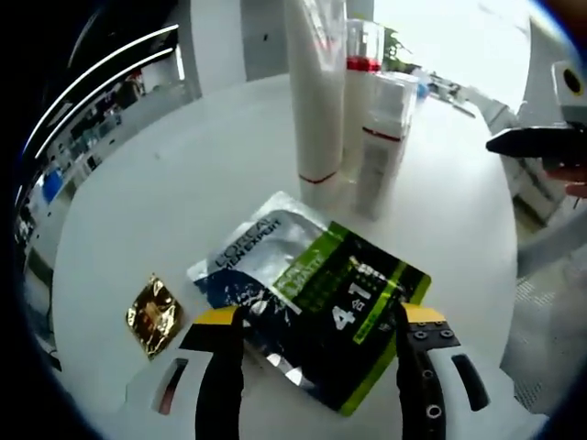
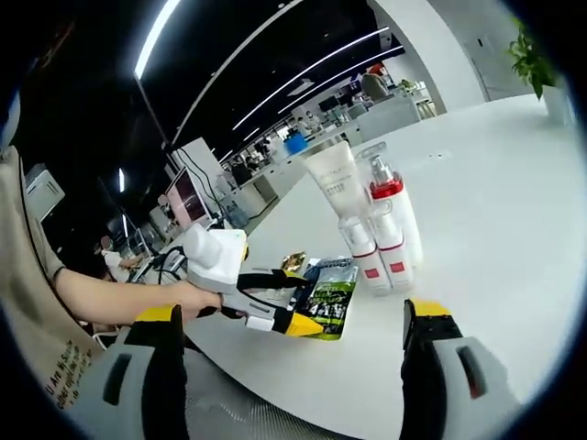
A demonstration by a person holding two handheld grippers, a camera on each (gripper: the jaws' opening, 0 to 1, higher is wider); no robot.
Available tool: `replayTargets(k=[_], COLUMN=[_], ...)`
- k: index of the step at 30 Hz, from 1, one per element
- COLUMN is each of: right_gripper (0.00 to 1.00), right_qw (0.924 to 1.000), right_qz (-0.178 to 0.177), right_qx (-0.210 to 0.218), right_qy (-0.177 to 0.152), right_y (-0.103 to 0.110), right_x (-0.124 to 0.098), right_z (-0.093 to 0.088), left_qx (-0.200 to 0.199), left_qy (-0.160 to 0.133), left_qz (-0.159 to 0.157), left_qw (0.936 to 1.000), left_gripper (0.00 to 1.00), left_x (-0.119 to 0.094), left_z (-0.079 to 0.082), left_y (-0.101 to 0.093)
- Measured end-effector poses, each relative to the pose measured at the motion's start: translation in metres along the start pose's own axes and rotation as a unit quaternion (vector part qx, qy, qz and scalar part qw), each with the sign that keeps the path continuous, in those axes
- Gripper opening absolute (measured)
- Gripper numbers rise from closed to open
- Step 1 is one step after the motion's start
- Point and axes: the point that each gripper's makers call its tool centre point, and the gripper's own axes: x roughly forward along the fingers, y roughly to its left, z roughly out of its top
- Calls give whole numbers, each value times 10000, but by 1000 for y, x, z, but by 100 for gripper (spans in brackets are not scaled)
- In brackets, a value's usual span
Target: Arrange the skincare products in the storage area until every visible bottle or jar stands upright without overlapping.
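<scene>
In the left gripper view, the left gripper [image 1: 321,325] stands spread wide over a flat foil sachet [image 1: 307,307] lying on the white table [image 1: 138,202]; the sachet looks light, floppy and slick, best pinched at an edge. In the right gripper view, the right gripper [image 2: 293,344] hangs released, and the upright bottles [image 2: 381,234] look rigid and tippy, so a grasp at mid-body suits them.

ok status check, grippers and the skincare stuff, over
Left gripper open, jaws astride flat sachet. Right gripper open, holding nothing. Tube and bottles upright, clustered. Gold packet lies beside sachet.
</scene>
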Motion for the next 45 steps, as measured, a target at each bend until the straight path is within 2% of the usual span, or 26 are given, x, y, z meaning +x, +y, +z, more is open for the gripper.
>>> replayTargets(k=[13,19,24,30,34,40,45], right_gripper=[100,100,100,100,100,100,100], right_qw=[9998,9997,9993,9965,9956,9952,9950], right_qz=[-45,-188,-282,-688,-770,-774,-767], right_qx=[-155,-144,-232,-450,-519,-591,-633], right_qy=[118,90,104,121,110,106,77], right_y=[1,-5,-8,-23,-26,-25,-24], right_x=[2,1,0,-3,-5,-6,-7], right_z=[-4,-2,-2,0,1,2,3], left_qx=[46,44,-1,-259,-576,-756,-1006], left_qy=[13,131,105,50,-1,-52,-213], left_qz=[-50,-56,-53,54,101,167,193], left_qw=[10000,9999,9999,9996,9983,9970,9945], left_gripper=[65,66,69,72,75,78,82], left_x=[1,0,-6,-22,-35,-51,-68], left_z=[1,0,-2,-11,-18,-24,-25], left_y=[1,0,-1,4,7,10,10])
